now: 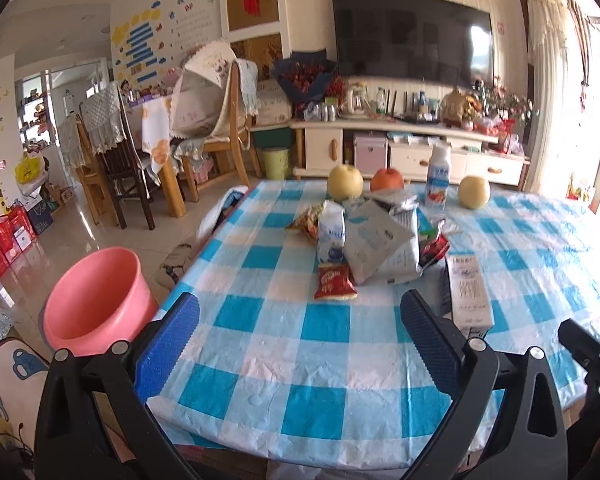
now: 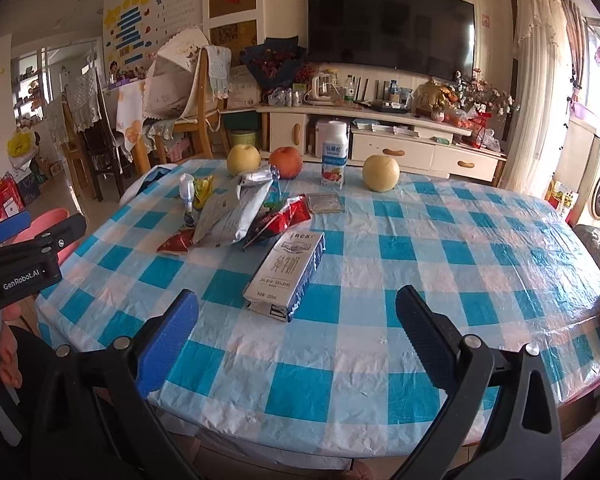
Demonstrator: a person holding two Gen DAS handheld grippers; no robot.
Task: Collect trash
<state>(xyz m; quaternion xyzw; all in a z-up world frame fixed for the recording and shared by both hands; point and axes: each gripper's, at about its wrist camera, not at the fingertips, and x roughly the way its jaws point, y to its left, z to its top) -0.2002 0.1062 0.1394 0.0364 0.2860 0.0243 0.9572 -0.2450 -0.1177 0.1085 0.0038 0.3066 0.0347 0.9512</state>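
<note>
A heap of trash lies mid-table: a red snack packet, a white-blue pouch, grey foil bags, a red wrapper and a flattened milk carton. A pink bucket stands on the floor left of the table. My left gripper is open and empty above the table's near edge. My right gripper is open and empty, just short of the carton.
Two yellow pears, an orange fruit and a yogurt bottle stand at the far edge of the checked tablecloth. Chairs and a TV cabinet are beyond.
</note>
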